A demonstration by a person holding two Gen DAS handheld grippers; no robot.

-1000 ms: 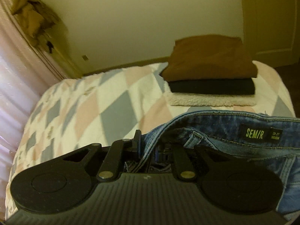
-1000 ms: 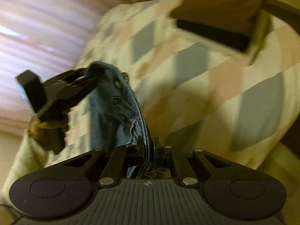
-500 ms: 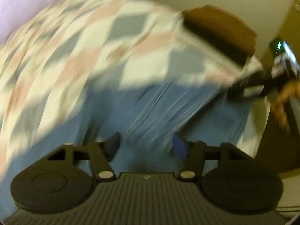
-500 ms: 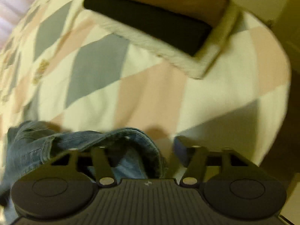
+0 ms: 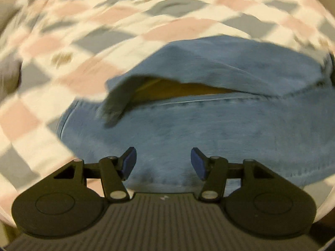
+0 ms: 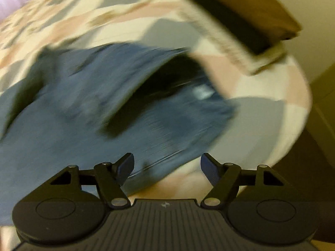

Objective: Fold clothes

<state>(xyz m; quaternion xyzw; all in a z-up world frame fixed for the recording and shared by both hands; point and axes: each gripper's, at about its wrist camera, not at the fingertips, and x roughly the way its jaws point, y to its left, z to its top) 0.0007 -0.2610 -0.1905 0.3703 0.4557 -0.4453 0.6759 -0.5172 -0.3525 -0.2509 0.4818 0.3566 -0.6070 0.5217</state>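
Blue denim — the jeans (image 5: 209, 129) lie spread on the bed (image 5: 88, 41), the waistband gaping, the cloth soft and blurred. Both the left tongs (image 5: 163, 163) and right tongs (image 6: 167, 168) stand apart above them — holding nothing. A stack of folded clothes (image 6: 247, 18) sits beyond.

— What are we looking at? A bed (image 6: 261, 96) wearing a diamond-patterned cover.

— And lying on it? We're seeing blue jeans (image 5: 209, 129) spreading at centre, a folded stack (image 6: 240, 21) sitting at two o'clock.
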